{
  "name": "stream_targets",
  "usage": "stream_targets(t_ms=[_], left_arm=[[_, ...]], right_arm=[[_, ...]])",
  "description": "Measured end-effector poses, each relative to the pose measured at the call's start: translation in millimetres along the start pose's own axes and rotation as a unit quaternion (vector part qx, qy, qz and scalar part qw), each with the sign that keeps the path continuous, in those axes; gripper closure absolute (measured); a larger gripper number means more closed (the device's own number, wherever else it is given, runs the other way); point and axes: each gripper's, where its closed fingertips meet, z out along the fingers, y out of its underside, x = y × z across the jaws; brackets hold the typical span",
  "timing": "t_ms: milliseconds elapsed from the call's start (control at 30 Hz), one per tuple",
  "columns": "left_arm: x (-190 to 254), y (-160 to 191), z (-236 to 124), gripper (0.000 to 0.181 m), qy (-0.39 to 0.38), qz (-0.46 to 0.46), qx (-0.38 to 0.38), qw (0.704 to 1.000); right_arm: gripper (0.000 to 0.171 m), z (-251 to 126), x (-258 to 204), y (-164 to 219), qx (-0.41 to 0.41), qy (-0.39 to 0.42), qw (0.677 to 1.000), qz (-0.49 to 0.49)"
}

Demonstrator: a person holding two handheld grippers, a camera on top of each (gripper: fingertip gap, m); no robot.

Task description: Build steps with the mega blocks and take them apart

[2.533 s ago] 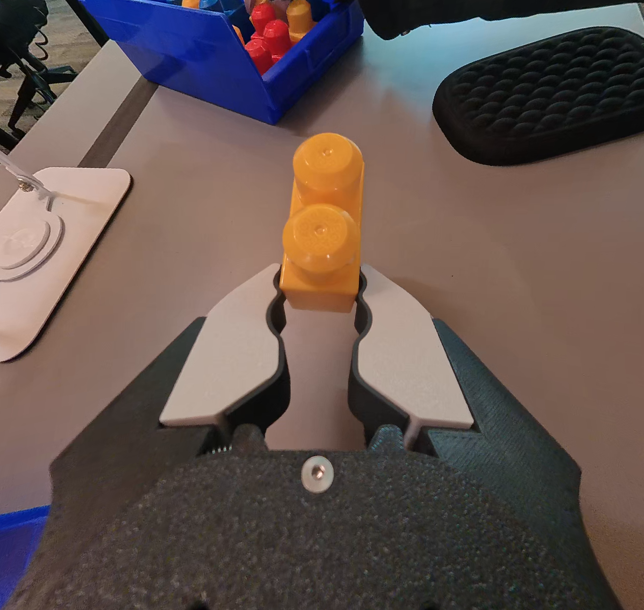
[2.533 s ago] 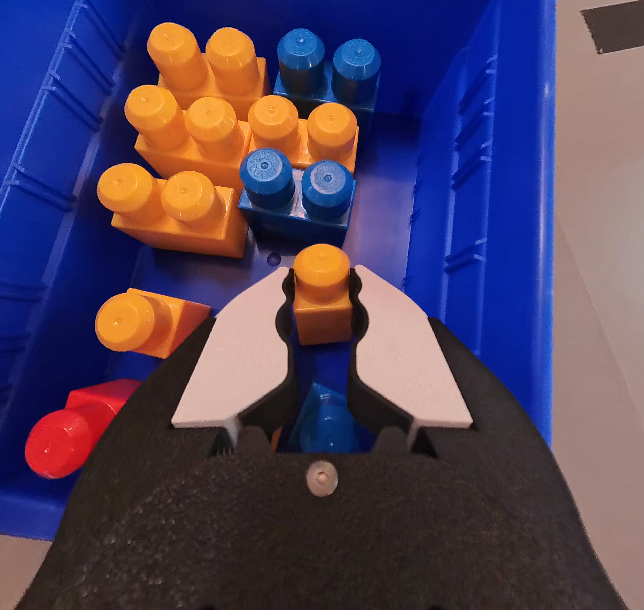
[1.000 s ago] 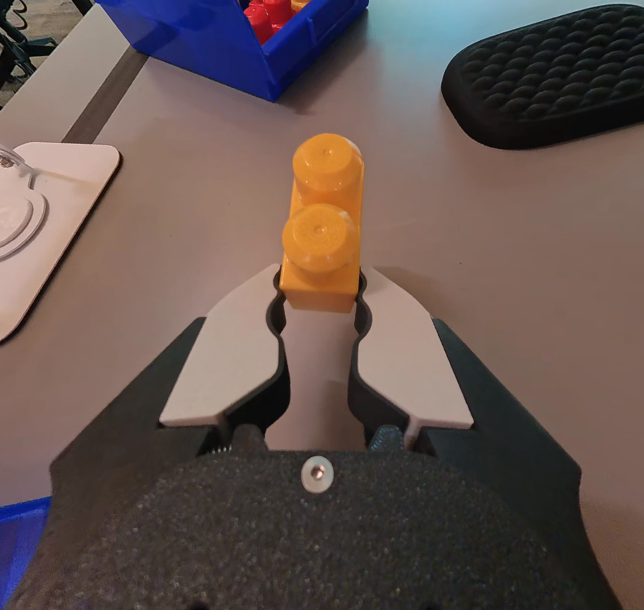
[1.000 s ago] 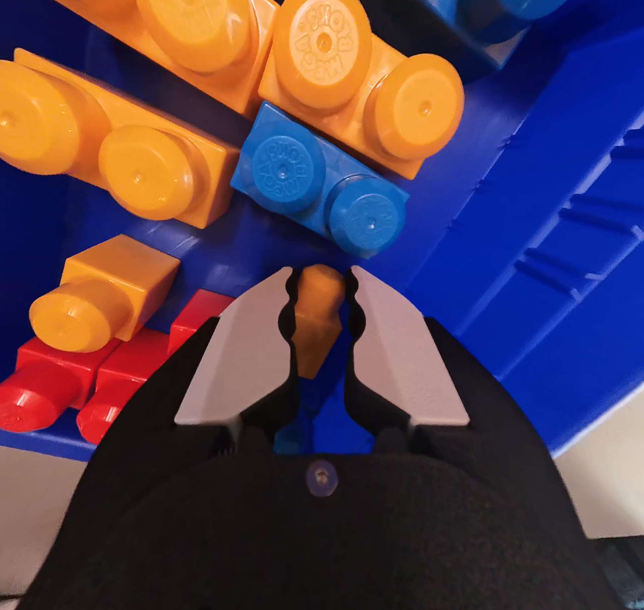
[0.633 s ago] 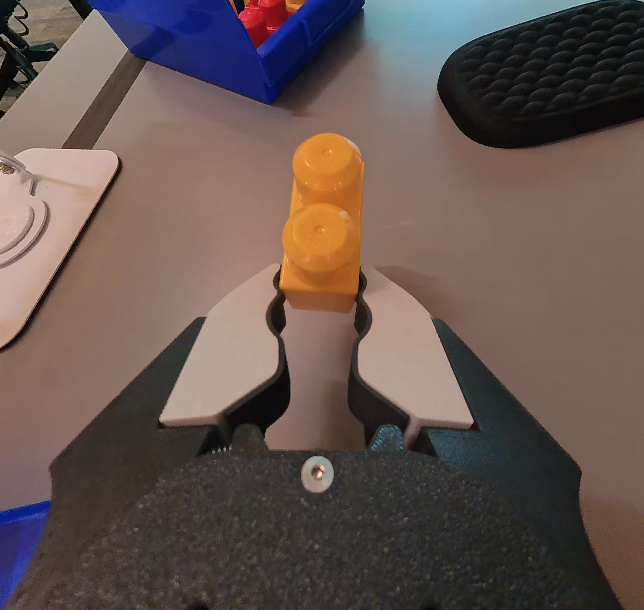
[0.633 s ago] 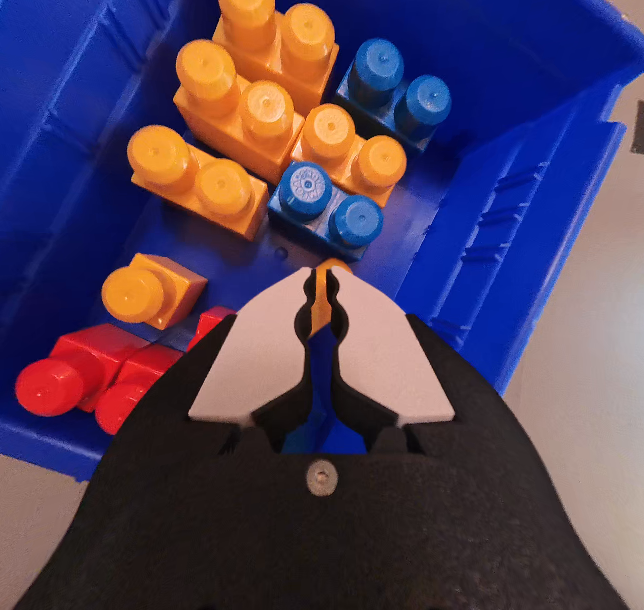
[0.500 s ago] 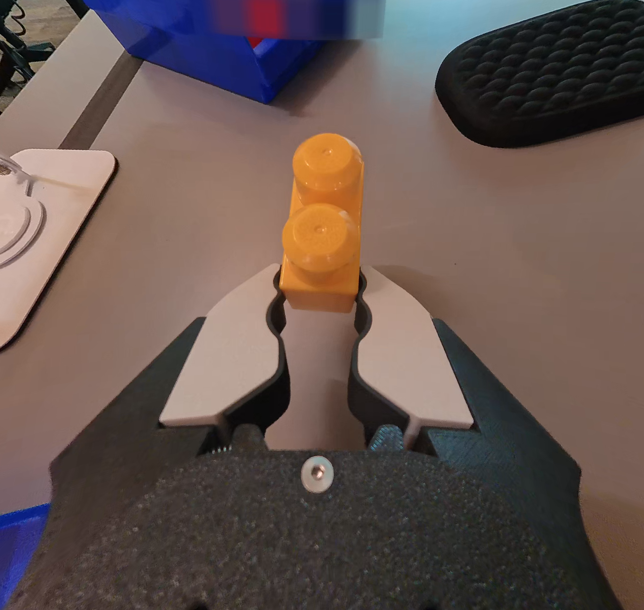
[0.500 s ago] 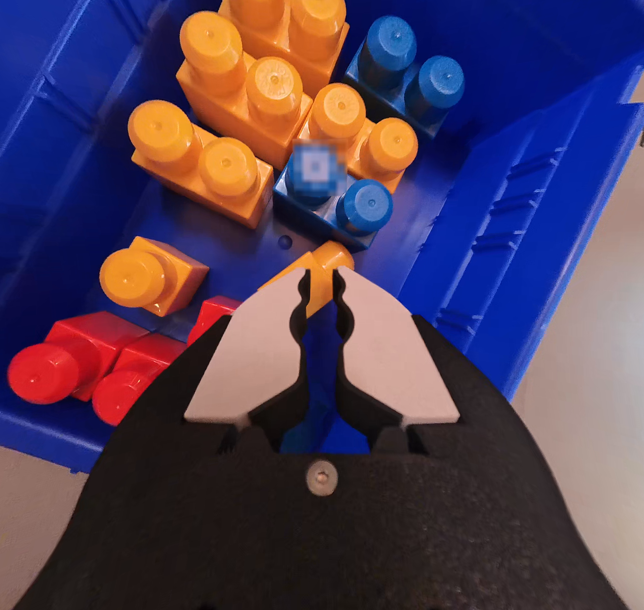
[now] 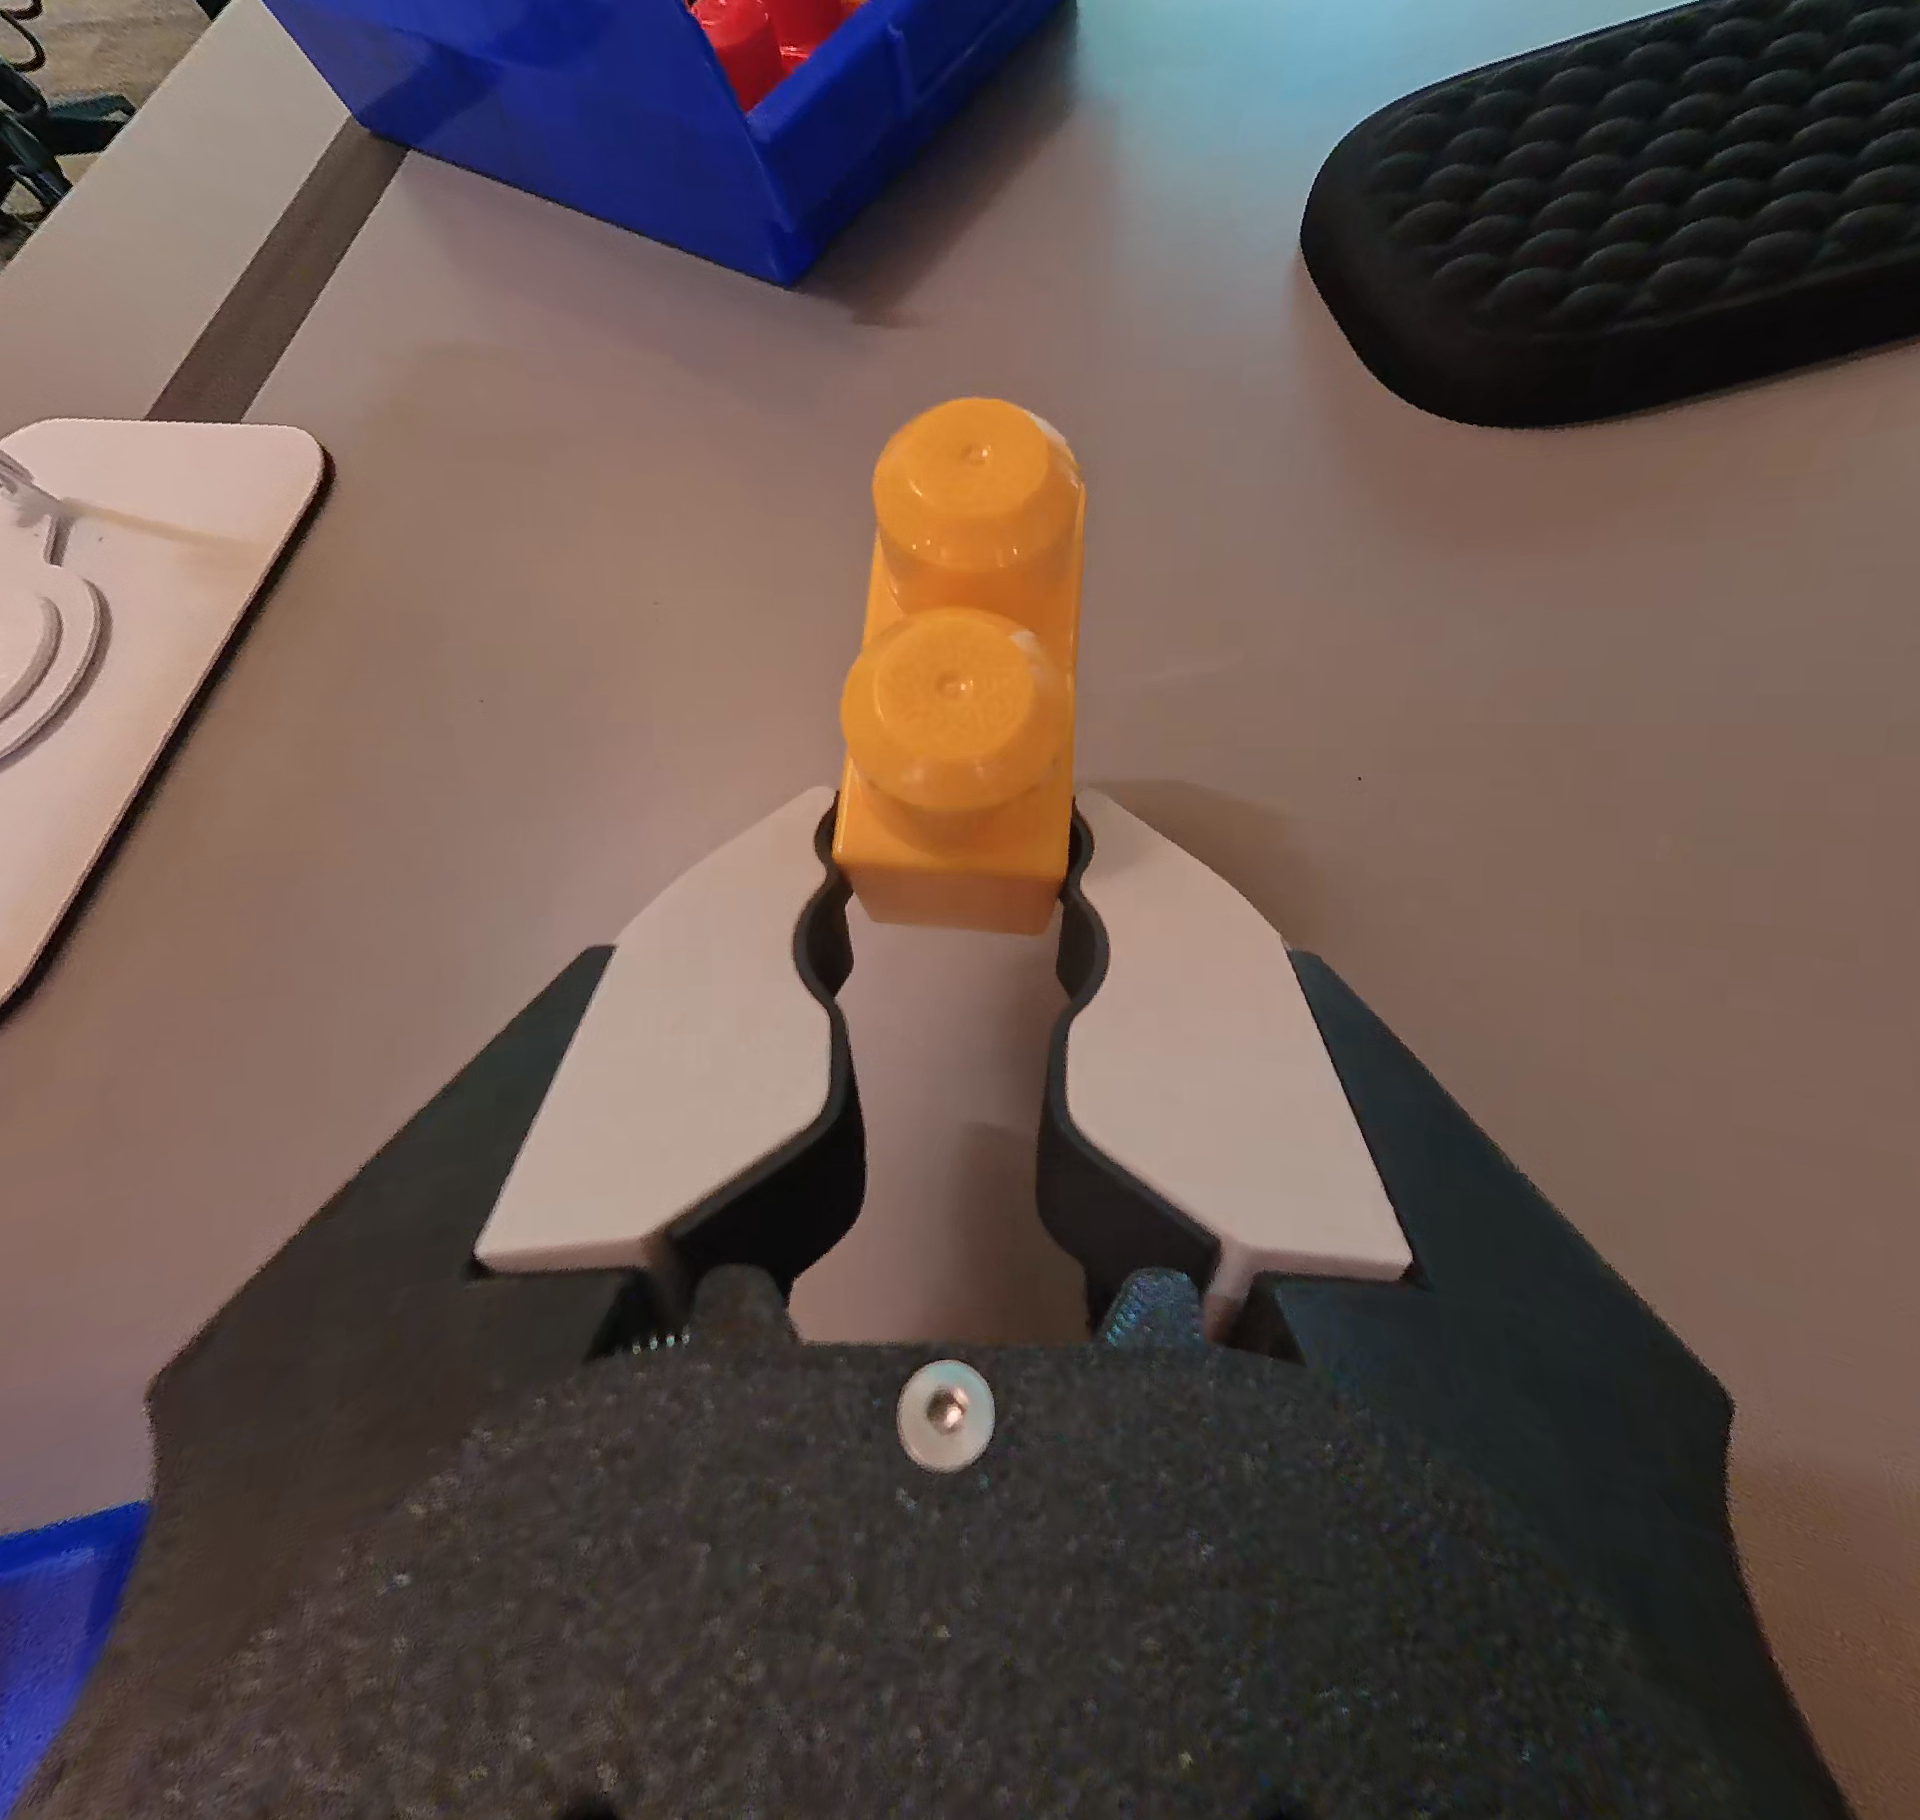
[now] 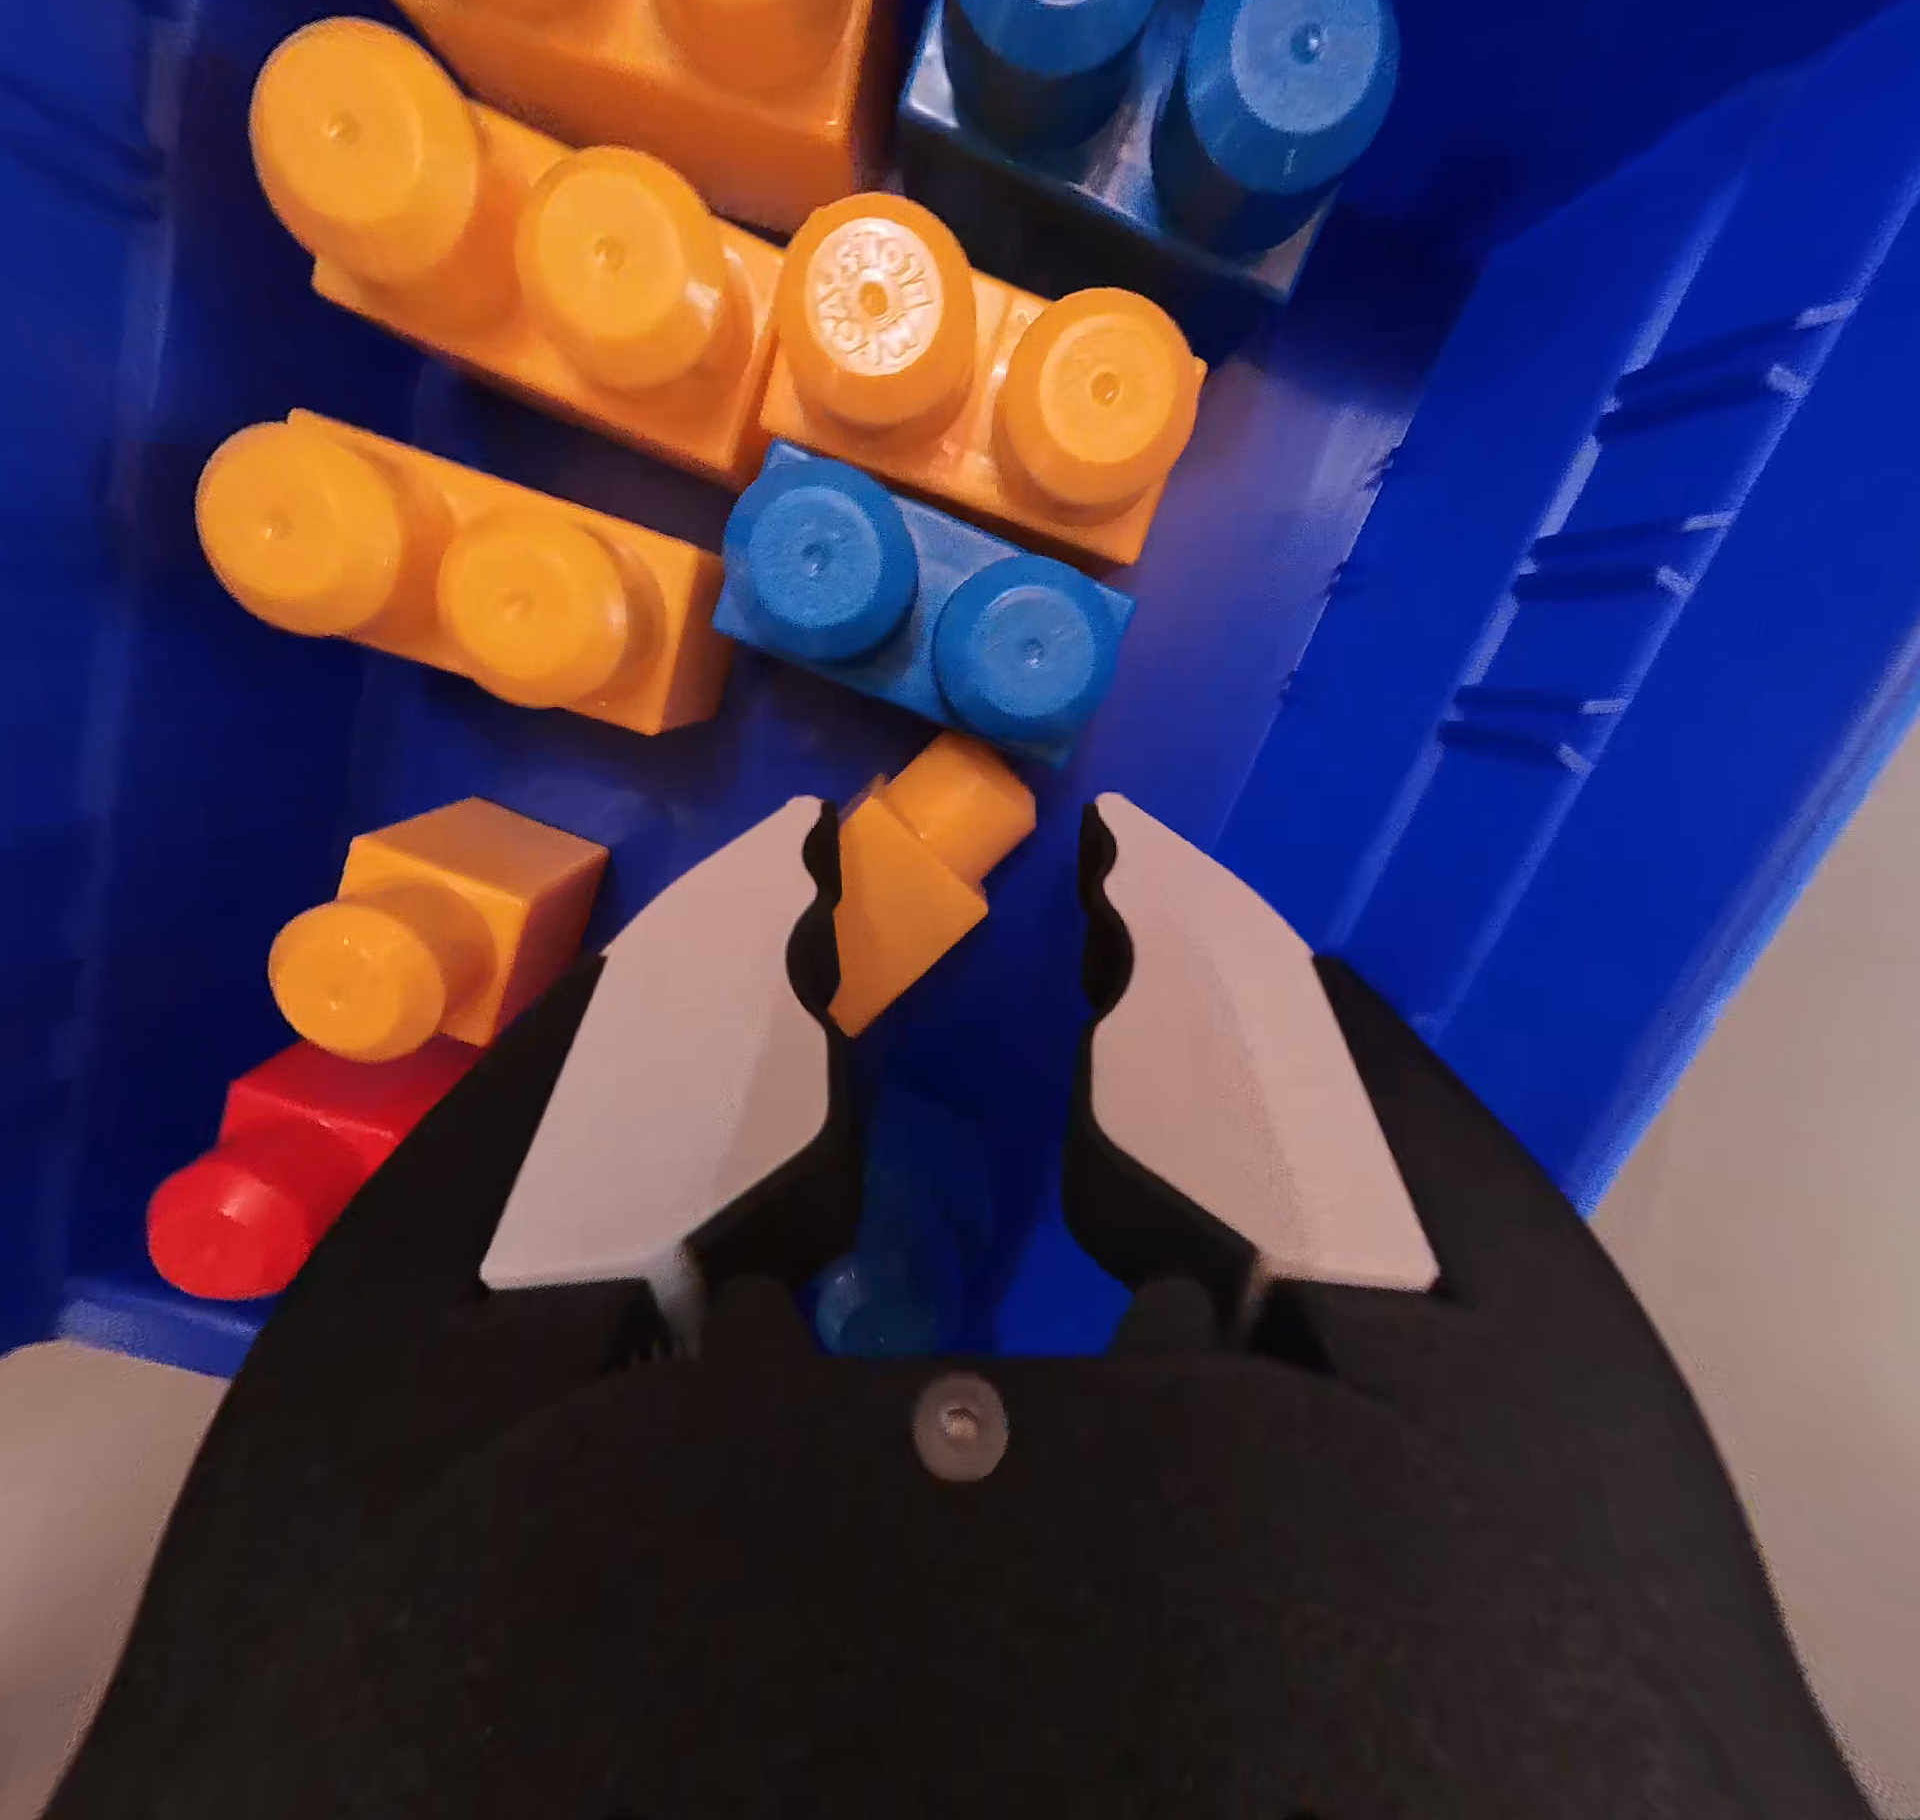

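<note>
My left gripper (image 9: 954,840) is shut on an orange two-stud block (image 9: 961,705) and holds it upright over the grey table (image 9: 1455,731). My right gripper (image 10: 954,820) is open above the blue bin (image 10: 1558,523). A small orange one-stud block (image 10: 914,877) lies tilted between its fingers, close to the left finger (image 10: 727,939). The bin holds several orange two-stud blocks (image 10: 457,575), blue two-stud blocks (image 10: 920,607), another orange one-stud block (image 10: 426,929) and a red block (image 10: 270,1178). The bin also shows in the left wrist view (image 9: 582,77) at the back.
A black textured pad (image 9: 1631,201) lies at the back right of the table. A white board (image 9: 114,648) lies at the left. A blue edge (image 9: 62,1604) shows at the lower left corner.
My right gripper has opened and let go of the small orange block, which now lies tilted in the bin, and has dropped closer to the blocks. My left gripper still holds its block.
</note>
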Motion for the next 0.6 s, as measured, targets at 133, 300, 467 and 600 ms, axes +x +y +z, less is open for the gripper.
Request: stream_targets(t_ms=[133, 300, 467, 600], left_arm=[[-0.1, 0.0, -0.8, 0.144, 0.002, -0.003, 0.0, 1.0], [-0.6, 0.6, -1.8, 0.144, 0.005, -0.007, 0.0, 1.0], [-0.8, 1.4, -2.3, 0.144, 0.007, -0.009, -0.001, 1.0], [-0.7, 1.8, -1.9, 0.144, 0.007, -0.008, -0.002, 1.0]], right_arm=[[0.126, 7.8, 2.2, -3.0, -0.018, -0.008, 0.999, 0.042], [0.133, 18.2, 2.7, 1.0, -0.037, -0.015, 0.997, 0.073], [0.143, 23.6, -1.6, 7.8, -0.047, -0.029, 0.996, 0.077], [0.155, 11.1, -4.9, -0.5, -0.016, -0.029, 0.998, 0.049]])
